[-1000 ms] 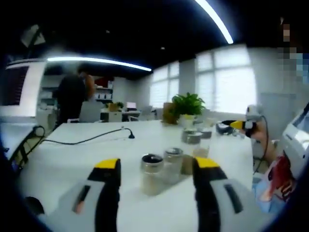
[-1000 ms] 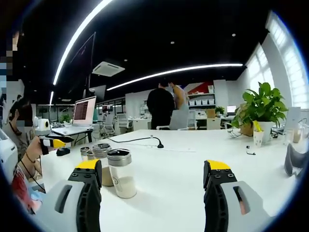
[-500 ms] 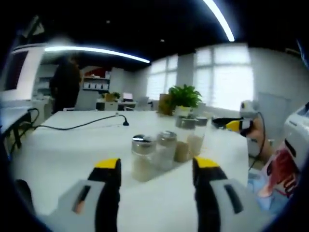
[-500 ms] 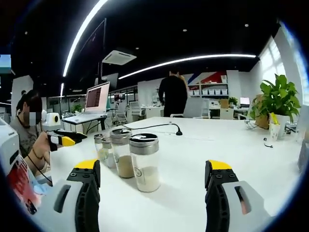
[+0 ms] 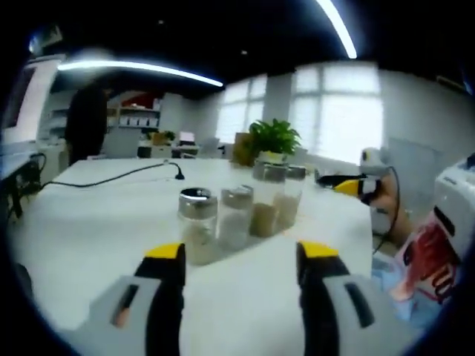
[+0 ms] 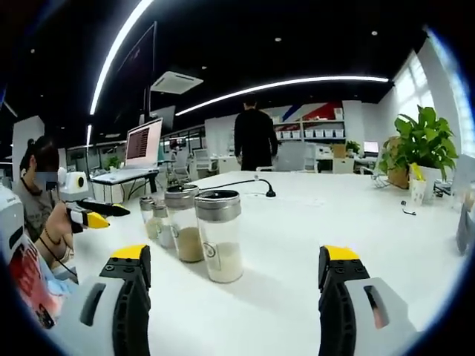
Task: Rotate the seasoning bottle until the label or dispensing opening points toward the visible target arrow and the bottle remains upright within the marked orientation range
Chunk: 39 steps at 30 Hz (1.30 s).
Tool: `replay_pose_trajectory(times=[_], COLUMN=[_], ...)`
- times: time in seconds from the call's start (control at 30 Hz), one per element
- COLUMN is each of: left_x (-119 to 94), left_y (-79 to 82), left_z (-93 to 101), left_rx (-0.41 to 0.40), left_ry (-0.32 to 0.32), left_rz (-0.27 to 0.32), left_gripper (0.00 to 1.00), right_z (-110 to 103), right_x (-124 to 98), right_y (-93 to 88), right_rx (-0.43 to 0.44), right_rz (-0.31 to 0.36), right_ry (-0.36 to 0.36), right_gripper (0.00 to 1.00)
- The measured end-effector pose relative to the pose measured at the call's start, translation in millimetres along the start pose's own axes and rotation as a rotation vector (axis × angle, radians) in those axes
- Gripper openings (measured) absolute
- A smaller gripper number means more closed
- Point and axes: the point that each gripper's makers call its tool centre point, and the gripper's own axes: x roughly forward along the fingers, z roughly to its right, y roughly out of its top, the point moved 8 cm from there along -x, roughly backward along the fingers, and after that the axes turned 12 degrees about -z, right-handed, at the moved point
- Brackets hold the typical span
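Several glass seasoning bottles with metal lids stand upright in a row on the white table. The nearest bottle holds pale powder and stands just beyond my left gripper, slightly left of the middle of its gap. That gripper is open, with nothing between its yellow-tipped fingers. In the right gripper view the row runs away to the left, and its front bottle stands ahead of my right gripper, which is also open and holds nothing. A small mark shows on that bottle's glass.
A seated person at the table's end holds another yellow-tipped gripper. A black cable lies across the white table. A potted plant stands at the far right. A person stands far behind, and a laptop sits on a desk beyond.
Both views have shifted with the hands. The bottle row now sits further left in the left gripper view and nearer the centre in the right gripper view. Both grippers stay open.
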Motion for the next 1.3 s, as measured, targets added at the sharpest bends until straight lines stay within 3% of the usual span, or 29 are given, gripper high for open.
replay_pose_trajectory(times=[0.2, 0.27, 0.33, 0.43, 0.5, 0.63, 0.73, 0.87, 1.0, 1.1, 1.2, 1.27, 1.3], left_x=[0.4, 0.7, 1.6, -0.9, -4.2, -8.1, -9.7, -13.6, -28.7, -42.3, -52.5, -61.7, -65.2], left_y=[4.2, 6.7, 10.3, 13.4, 17.3, 20.3, 19.5, 19.0, 27.8, 38.1, 42.0, 44.0, 43.6], left_z=[3.8, 3.2, 2.7, 2.4, 2.6, 3.4, 5.3, 7.8, 11.2, 20.4, 26.5, 28.1, 28.0], left_rx=[0.004, 0.012, 0.03, 0.02, 0.031, 0.037, 0.027, 0.039, 0.0, 0.043, -0.008, -0.042, -0.06], left_ry=[0.001, 0.006, -0.003, -0.011, 0.008, 0.058, 0.098, 0.173, 0.24, 0.324, 0.34, 0.37, 0.396], left_rz=[0.008, 0.015, 0.039, 0.04, 0.048, 0.038, 0.032, 0.022, 0.077, 0.12, 0.122, 0.148, 0.154], left_gripper=[0.66, 0.67, 0.68, 0.73, 0.78, 0.9, 0.99, 1.0, 1.0, 1.0, 1.0, 1.0, 1.0], right_z=[-0.7, -2.1, -1.9, 1.6, 0.6, -3.8, -7.6, -9.4, -4.0, -9.7, -18.3, -20.1, -20.3], right_x=[7.8, 7.0, 2.8, -4.2, -7.2, -12.4, -15.8, -26.1, -42.6, -58.7, -65.7, -75.7, -80.0], right_y=[-10.5, -7.9, -1.6, 4.1, 7.1, 13.3, 14.8, 11.7, 20.4, 31.6, 37.1, 40.8, 37.2], right_rx=[0.019, 0.035, 0.024, -0.016, -0.019, -0.013, 0.013, 0.023, 0.041, 0.168, 0.183, 0.197, 0.216], right_rz=[-0.022, 0.002, 0.044, 0.046, 0.04, 0.053, 0.062, 0.075, 0.103, 0.187, 0.178, 0.229, 0.21], right_ry=[0.023, 0.03, 0.007, -0.072, -0.085, -0.075, -0.106, -0.181, -0.24, -0.213, -0.249, -0.287, -0.327], right_gripper=[0.99, 0.99, 0.99, 0.99, 0.99, 0.99, 0.99, 0.99, 0.99, 0.99, 0.99, 0.99, 0.99])
